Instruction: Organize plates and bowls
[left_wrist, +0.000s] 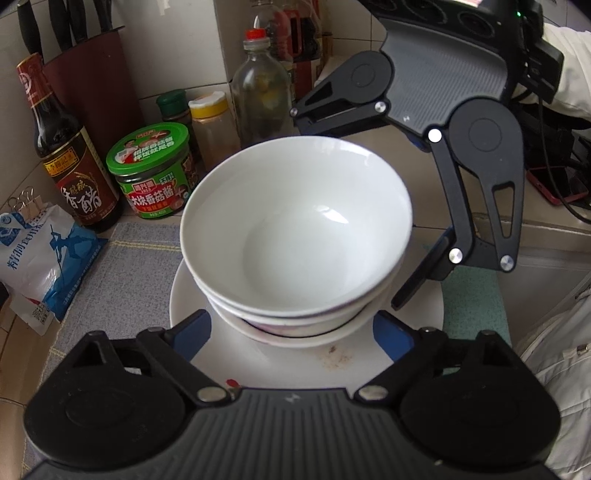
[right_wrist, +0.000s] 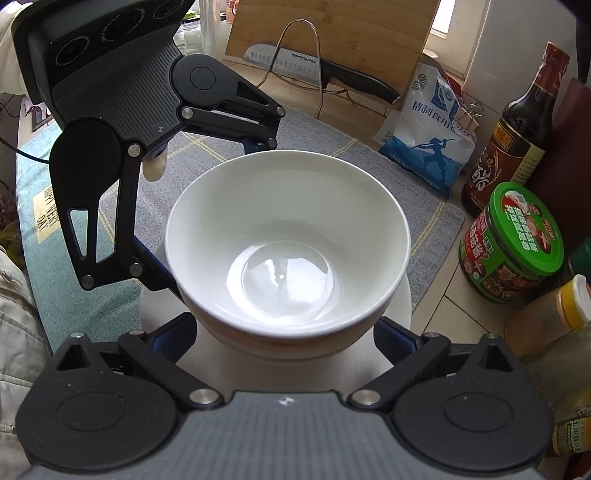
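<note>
A stack of white bowls (left_wrist: 295, 236) sits on a white plate (left_wrist: 295, 365) on a grey mat. The same stack (right_wrist: 288, 251) fills the right wrist view, on the plate (right_wrist: 400, 306). My left gripper (left_wrist: 291, 332) is open, its blue-padded fingers either side of the stack's base, just above the plate. My right gripper (right_wrist: 286, 332) is open too, its fingers flanking the lower bowls from the opposite side. Each gripper shows in the other's view: the right one (left_wrist: 373, 206) behind the stack, the left one (right_wrist: 207, 218) at the upper left. Neither holds anything.
Behind the stack stand a green-lidded sauce jar (left_wrist: 151, 173), a vinegar bottle (left_wrist: 70, 155), spice jars (left_wrist: 210, 122), a clear bottle (left_wrist: 258, 85) and a knife block (left_wrist: 92, 81). A salt bag (left_wrist: 44, 254) lies left. A cutting board (right_wrist: 332, 33) and knife (right_wrist: 317, 70) stand in a rack.
</note>
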